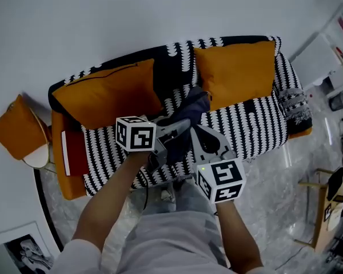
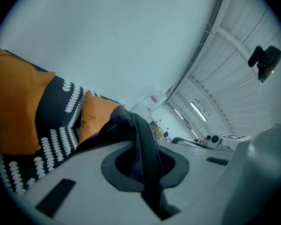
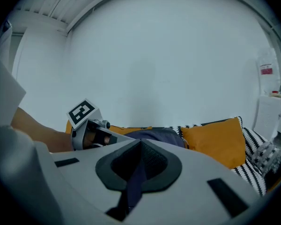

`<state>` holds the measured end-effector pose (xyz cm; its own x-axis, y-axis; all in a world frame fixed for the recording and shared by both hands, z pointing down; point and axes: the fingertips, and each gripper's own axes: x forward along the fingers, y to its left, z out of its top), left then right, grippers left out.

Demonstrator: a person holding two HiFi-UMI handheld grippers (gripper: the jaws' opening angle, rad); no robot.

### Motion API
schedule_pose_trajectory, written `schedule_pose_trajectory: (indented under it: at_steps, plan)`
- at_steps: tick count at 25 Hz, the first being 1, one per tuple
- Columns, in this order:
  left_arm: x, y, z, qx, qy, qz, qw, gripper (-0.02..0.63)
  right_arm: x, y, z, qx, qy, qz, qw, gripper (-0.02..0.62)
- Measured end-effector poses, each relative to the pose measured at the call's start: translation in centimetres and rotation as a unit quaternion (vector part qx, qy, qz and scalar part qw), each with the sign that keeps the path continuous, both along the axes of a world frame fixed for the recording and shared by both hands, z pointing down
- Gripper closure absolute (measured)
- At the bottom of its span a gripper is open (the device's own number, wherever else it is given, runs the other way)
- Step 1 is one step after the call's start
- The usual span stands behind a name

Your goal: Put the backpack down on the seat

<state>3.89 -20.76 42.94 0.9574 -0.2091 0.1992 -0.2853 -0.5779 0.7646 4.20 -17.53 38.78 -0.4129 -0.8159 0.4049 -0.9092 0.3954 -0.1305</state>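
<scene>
The left gripper (image 1: 180, 129) and right gripper (image 1: 201, 135) each have jaws clamped on a strap (image 2: 145, 149) of the dark backpack (image 1: 190, 108), likely sharing its weight while it hangs low over the sofa (image 1: 248, 124) seat between two orange cushions (image 1: 103, 93).

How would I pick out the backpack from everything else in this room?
Find the black-and-white patterned sofa against the white wall, with two orange cushions leaning on its backrest. Between the left cushion and the right cushion is the backpack, gripped by the left hand-held gripper and the right hand-held gripper. It is the only plain, dark navy thing there.
</scene>
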Motion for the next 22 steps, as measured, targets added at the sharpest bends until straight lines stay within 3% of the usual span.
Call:
schedule_pose_trajectory:
  at_steps: [11,22]
  plan:
    - [2.0,-6.5,4.8,0.01,-0.033,0.048,0.9982,0.583,1.9,-6.8,4.1,-0.031,-0.012,-0.014,0.999,0.592]
    - [2.5,-11.5,6.7,0.013,-0.016,0.088,0.9959,0.583,1.1,-11.5,7.8,-0.062,-0.02,-0.031,0.997,0.592]
